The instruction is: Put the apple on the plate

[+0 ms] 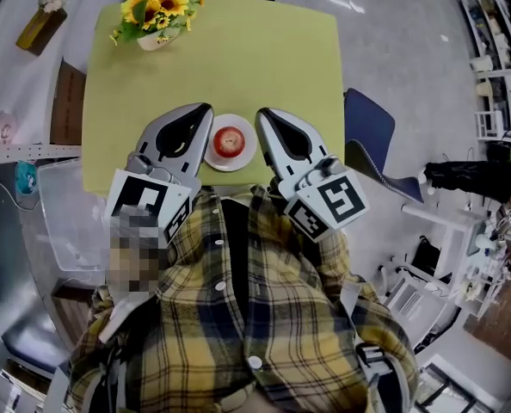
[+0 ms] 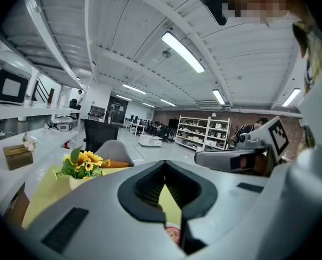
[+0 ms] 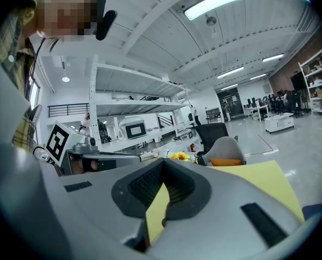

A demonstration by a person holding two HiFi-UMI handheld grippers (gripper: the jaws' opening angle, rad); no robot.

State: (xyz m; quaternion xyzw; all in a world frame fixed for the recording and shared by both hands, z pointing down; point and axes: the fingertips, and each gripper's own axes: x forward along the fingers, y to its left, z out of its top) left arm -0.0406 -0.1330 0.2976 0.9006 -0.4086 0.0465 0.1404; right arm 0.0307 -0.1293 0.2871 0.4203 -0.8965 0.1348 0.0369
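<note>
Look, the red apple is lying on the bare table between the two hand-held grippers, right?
No. The apple sits on the white plate, not the bare table; the head view shows it. It does lie between the left hand-held gripper and the right hand-held gripper.

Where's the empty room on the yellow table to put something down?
Bare: the table, middle and far right, between the sunflowers and the plate. Crowded: the near edge, where the plate with the apple sits between the left hand-held gripper and the right hand-held gripper.
</note>
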